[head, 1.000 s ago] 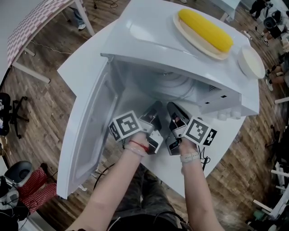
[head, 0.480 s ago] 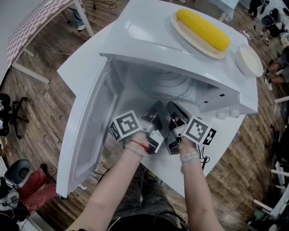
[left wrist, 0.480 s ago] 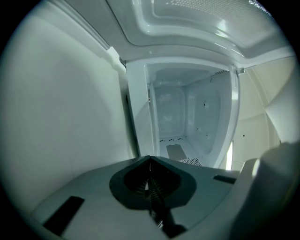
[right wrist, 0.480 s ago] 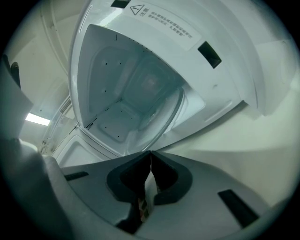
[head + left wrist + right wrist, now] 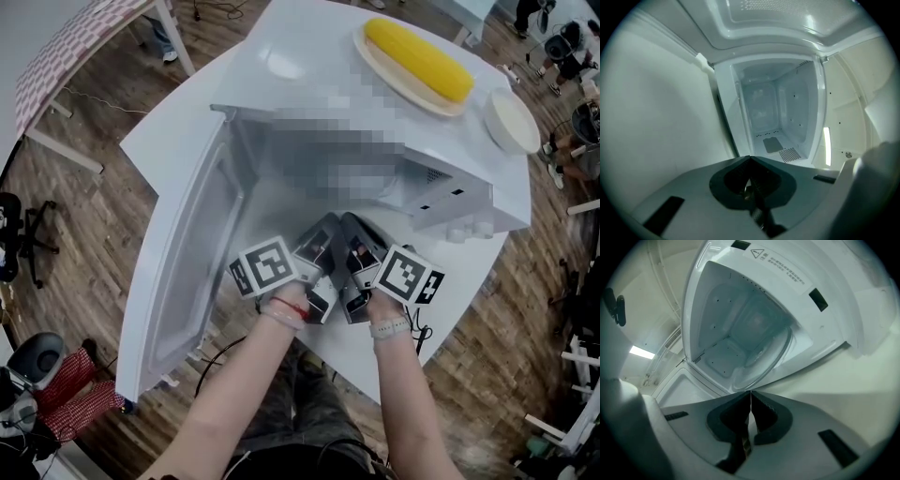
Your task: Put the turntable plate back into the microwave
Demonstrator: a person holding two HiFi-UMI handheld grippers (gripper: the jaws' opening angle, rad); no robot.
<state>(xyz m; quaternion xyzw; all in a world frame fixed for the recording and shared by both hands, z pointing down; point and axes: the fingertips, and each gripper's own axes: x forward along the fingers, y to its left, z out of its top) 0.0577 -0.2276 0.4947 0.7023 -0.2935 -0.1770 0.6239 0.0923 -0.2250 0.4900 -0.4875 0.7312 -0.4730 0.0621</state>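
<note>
Wooden floor ringed the white table. From the head view I saw the left hand-held gripper and right hand-held gripper side by side before the open microwave. The left gripper view showed its jaws together, empty. The right gripper view showed the same, with the turntable plate inside the cavity.

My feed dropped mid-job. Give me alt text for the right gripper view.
The right gripper has its jaws shut together with nothing between them, just outside the open microwave. The clear turntable plate lies inside the cavity, its near rim close beyond the jaw tips.
</note>
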